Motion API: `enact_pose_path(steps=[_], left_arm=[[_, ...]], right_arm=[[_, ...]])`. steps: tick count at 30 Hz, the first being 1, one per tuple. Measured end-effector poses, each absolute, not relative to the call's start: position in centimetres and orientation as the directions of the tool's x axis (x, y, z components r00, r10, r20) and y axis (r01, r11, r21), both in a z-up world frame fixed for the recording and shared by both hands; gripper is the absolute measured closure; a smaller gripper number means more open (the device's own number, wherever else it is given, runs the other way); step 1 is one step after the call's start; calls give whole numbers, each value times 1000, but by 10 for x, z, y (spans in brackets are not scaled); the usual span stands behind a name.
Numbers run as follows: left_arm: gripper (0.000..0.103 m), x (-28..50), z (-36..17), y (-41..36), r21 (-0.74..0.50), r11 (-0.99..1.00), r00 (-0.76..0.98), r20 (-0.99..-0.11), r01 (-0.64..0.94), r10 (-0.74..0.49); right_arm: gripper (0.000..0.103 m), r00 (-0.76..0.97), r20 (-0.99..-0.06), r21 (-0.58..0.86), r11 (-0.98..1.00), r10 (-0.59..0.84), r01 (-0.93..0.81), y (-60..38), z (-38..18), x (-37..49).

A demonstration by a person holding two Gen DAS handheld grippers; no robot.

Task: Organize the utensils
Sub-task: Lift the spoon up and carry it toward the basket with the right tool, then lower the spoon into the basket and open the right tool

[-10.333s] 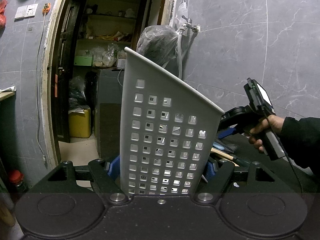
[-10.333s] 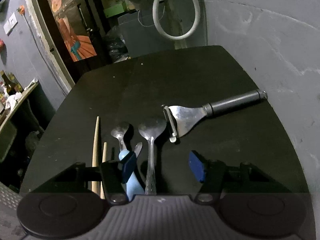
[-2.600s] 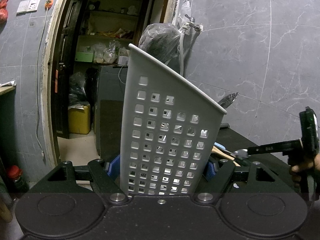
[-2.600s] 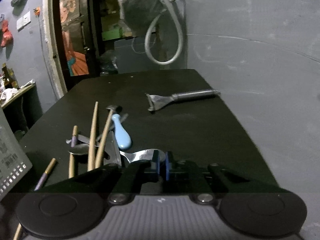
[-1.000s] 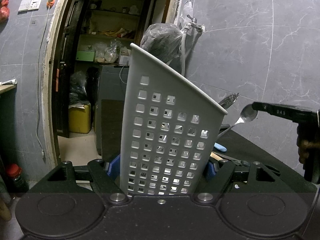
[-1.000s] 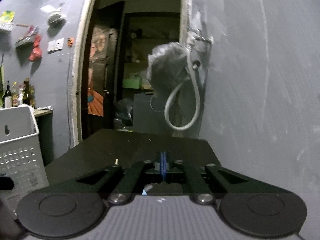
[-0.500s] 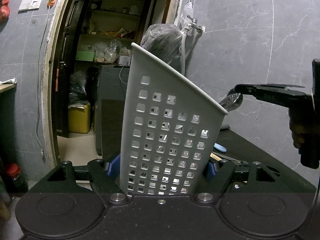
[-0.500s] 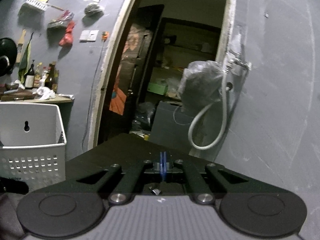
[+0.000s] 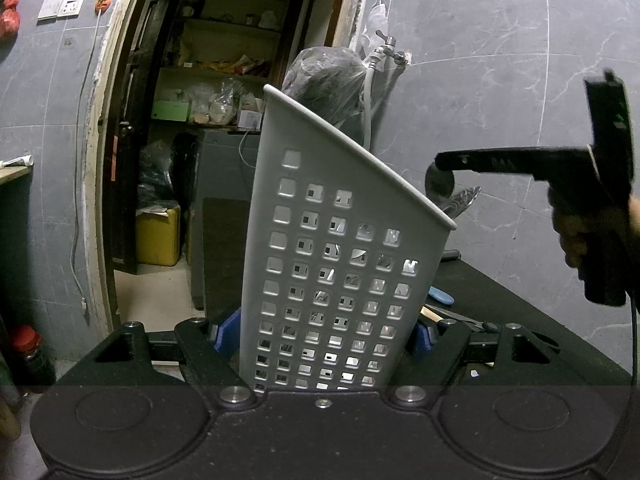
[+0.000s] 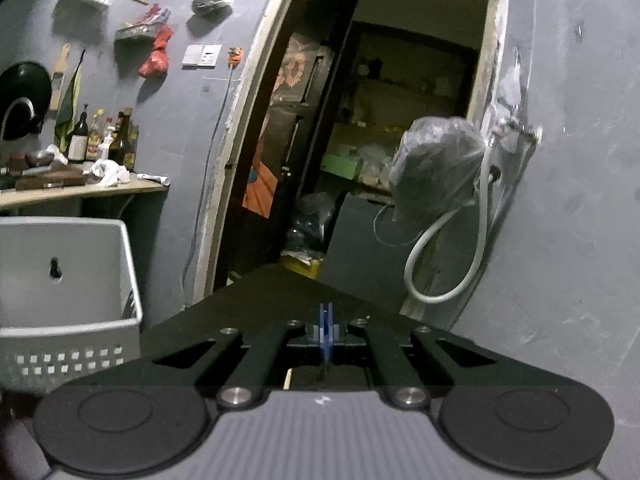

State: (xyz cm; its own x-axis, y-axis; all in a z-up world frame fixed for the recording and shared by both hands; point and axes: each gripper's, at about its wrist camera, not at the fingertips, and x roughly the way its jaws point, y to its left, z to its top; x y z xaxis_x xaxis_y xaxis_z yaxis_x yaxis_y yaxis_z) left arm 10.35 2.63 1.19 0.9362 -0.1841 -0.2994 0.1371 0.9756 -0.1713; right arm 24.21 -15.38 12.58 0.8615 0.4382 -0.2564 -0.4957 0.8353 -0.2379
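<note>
Here the left tongs (image 9: 322, 334) grip a white perforated basket (image 9: 340, 264) by its lower sides, blue pads (image 9: 224, 334) pressed on both walls, and hold it tilted above the black table (image 9: 500, 300). A shiny utensil tip (image 9: 460, 202) sticks up past the basket's rim on the right.

The right tongs (image 9: 444, 162) reach in from the right at rim height, a hand (image 9: 576, 236) on their grip. A dark, rounded spoon bowl (image 9: 440, 184) hangs just under their tip, beside the shiny tip, over the basket's open corner. In the right wrist view these tongs (image 10: 325, 332) have their blue pads pressed together, with a thin dark strip running down from between them; the spoon itself is mostly hidden there. The basket (image 10: 68, 292) sits low at the left in that view.

On the table behind the basket lie a blue handle (image 9: 440, 295) and a wooden stick (image 9: 434, 316), among other utensils too hidden to name.
</note>
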Motion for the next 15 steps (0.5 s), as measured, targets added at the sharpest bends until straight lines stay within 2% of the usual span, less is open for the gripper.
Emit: enact_pose_path(steps=[3,15], left_arm=[[23,103,12,26,-172,976,936,-299,137,-184],[23,103,12,27,-172,976,936,-299,137,-184]], right_arm=[[101,847,-287,-149,853,447,-500,-159,134,265],[99,842,-288,-105,859,456,-501,-168,133,276]])
